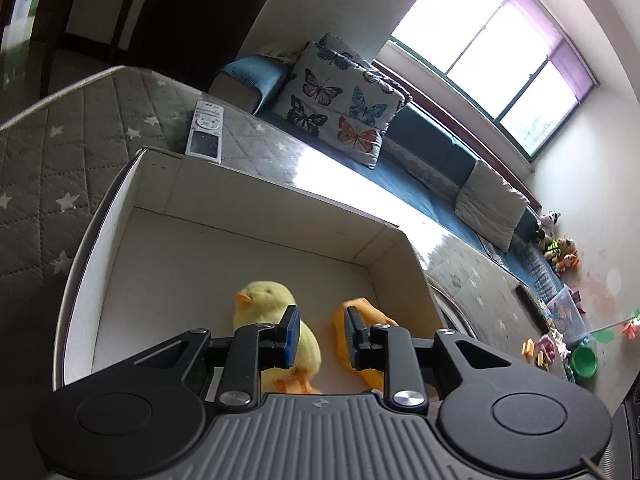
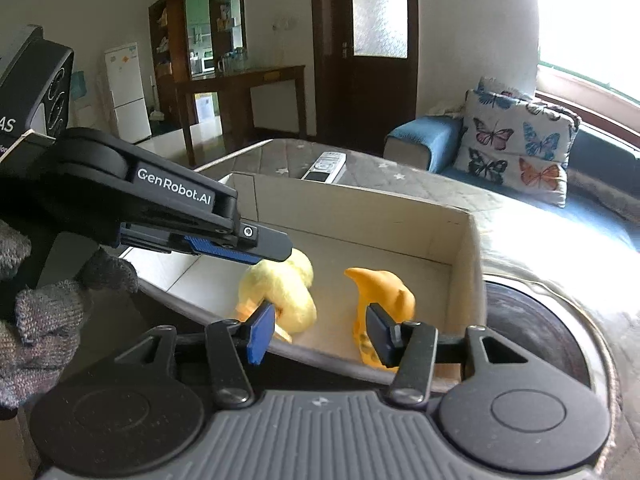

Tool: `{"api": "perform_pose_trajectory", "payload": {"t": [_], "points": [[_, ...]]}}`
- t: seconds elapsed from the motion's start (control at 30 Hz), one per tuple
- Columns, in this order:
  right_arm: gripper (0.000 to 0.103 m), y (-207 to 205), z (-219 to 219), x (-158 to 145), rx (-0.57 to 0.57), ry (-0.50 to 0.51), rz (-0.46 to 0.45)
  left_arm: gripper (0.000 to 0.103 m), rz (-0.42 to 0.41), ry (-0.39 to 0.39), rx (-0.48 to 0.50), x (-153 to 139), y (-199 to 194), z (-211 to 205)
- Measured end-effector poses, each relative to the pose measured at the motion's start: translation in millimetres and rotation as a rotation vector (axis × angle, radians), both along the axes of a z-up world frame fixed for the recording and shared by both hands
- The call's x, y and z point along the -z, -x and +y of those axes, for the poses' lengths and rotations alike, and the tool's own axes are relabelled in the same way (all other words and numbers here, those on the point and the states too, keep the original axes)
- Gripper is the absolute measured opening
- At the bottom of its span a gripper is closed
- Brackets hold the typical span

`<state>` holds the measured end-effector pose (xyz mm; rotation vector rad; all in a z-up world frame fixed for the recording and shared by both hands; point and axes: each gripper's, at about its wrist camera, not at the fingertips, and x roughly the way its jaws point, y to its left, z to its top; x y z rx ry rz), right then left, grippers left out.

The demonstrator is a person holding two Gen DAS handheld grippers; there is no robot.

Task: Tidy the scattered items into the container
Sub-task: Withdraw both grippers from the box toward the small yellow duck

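Left gripper (image 1: pixel 322 336) half-hiding yellow chick (image 1: pixel 272 300)

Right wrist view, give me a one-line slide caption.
Both grippers, left and right, open over the cardboard box holding a yellow chick and orange toy.

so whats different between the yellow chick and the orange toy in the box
The yellow chick is pale yellow and fluffy; the orange toy is deeper orange, smooth and glossy. The chick has a small orange beak and orange feet, while the orange toy is a curved form ending in a point, with no such features visible. The chick lies left of the orange toy in both views, closer to the left gripper. Both rest on the floor of the cardboard box, apart from each other.
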<state>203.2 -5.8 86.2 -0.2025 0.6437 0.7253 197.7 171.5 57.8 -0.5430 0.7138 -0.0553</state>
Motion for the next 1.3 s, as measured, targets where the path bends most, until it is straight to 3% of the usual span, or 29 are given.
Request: {"api": "perform_pose_trajectory", "payload": {"t": [0.57, 1.3], "points": [[0.066, 74.5, -62.3, 4.8, 0.092, -0.006, -0.033, 0.029, -0.027, -0.057, 0.077, -8.0, 49.5, -56.3], [0.084, 117.9, -96.3, 27.3, 0.188, -0.032, 0.025, 0.029, 0.040, -0.100, 0.119, 15.6, 75.0, -102.4]]}}
